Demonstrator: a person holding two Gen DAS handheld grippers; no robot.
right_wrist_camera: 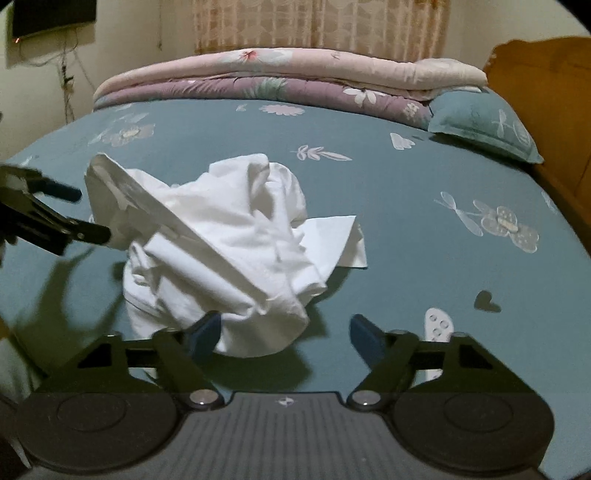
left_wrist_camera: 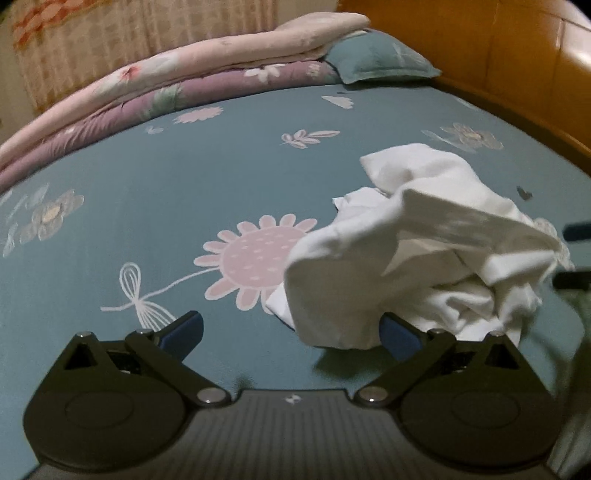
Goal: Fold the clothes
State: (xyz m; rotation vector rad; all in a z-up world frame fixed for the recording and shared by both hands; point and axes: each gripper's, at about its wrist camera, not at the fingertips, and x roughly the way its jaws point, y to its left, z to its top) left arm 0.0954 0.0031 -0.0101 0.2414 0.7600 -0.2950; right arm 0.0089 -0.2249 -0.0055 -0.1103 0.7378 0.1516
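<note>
A crumpled white garment [left_wrist_camera: 424, 251] lies heaped on the teal flowered bed sheet [left_wrist_camera: 184, 206]. In the left wrist view my left gripper [left_wrist_camera: 291, 334] stands open; a loose fold of the garment hangs just inside its right finger [left_wrist_camera: 400, 338]. In the right wrist view my right gripper [right_wrist_camera: 284, 336] is open too. A lobe of the garment [right_wrist_camera: 229, 236] sits between its jaws, close to the left finger [right_wrist_camera: 205, 334] and apart from the right one. The left gripper [right_wrist_camera: 79, 212] shows there at the garment's left edge. The right gripper [left_wrist_camera: 574, 254] peeks in at the far right of the left wrist view.
Folded pink and purple quilts [right_wrist_camera: 288, 77] are stacked along the far side of the bed, with a teal pillow [right_wrist_camera: 480, 122] beside them. A wooden headboard [right_wrist_camera: 546, 92] bounds the right side. A patterned curtain [right_wrist_camera: 321, 26] hangs behind the bed.
</note>
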